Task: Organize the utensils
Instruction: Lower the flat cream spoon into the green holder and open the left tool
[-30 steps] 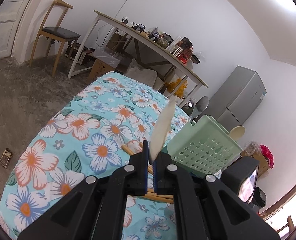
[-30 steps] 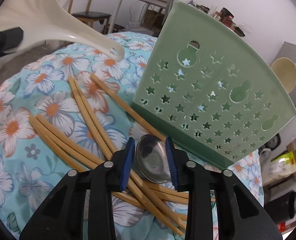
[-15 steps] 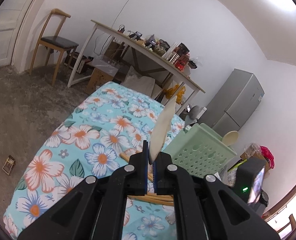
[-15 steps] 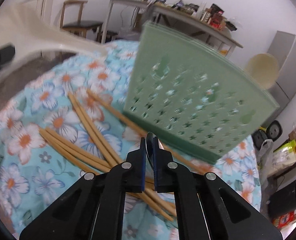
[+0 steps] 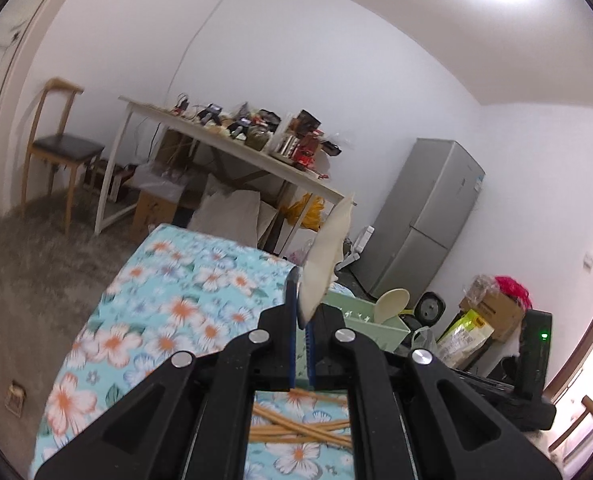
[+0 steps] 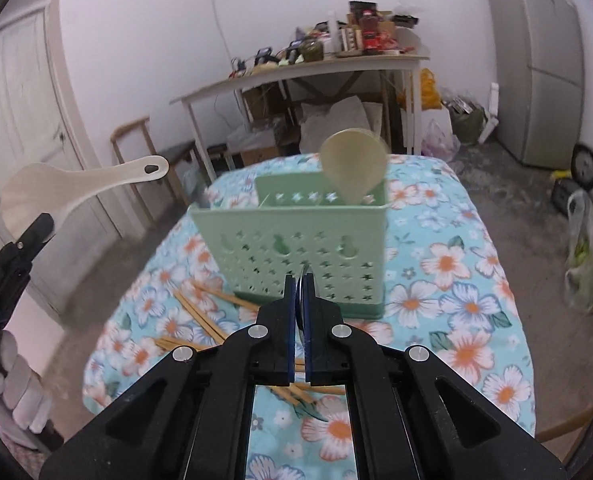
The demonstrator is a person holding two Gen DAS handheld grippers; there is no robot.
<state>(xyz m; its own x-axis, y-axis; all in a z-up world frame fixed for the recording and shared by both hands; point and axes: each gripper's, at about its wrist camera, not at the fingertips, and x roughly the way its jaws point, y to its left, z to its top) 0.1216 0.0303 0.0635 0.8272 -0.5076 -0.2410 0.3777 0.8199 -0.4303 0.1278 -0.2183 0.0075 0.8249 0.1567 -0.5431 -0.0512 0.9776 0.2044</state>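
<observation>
White walls enclose a room with a cluttered white side table, a wooden chair and a grey refrigerator. A blue sticker sits on the upper corner of the refrigerator door; its writing is too small to read. Jars and packets on the side table carry labels, none legible. A yellow-green packet on the floor shows print that cannot be made out.

Work surface: a tabletop covered in turquoise cloth with white and orange flowers.

Green utensil caddy: pale green plastic, upright on the tabletop, walls pierced with star and gourd-shaped cutouts, at least two compartments front to back. A cream round-headed spoon stands in the rear compartment, head up.

Bamboo chopsticks: light brown, lying loose and crossed on the cloth, just in front of and to the left of the caddy's base.

Left tongs: closed on a white rice paddle, gripped at its broad blade, with the handle and its hanging hole pointing away. Paddle is held in the air, to the left of the caddy and apart from it. A white-gloved hand grips the tool.

Right tongs: closed narrow on a metal spoon, seen edge-on as a thin strip between the pads, raised in front of the caddy's near wall.
</observation>
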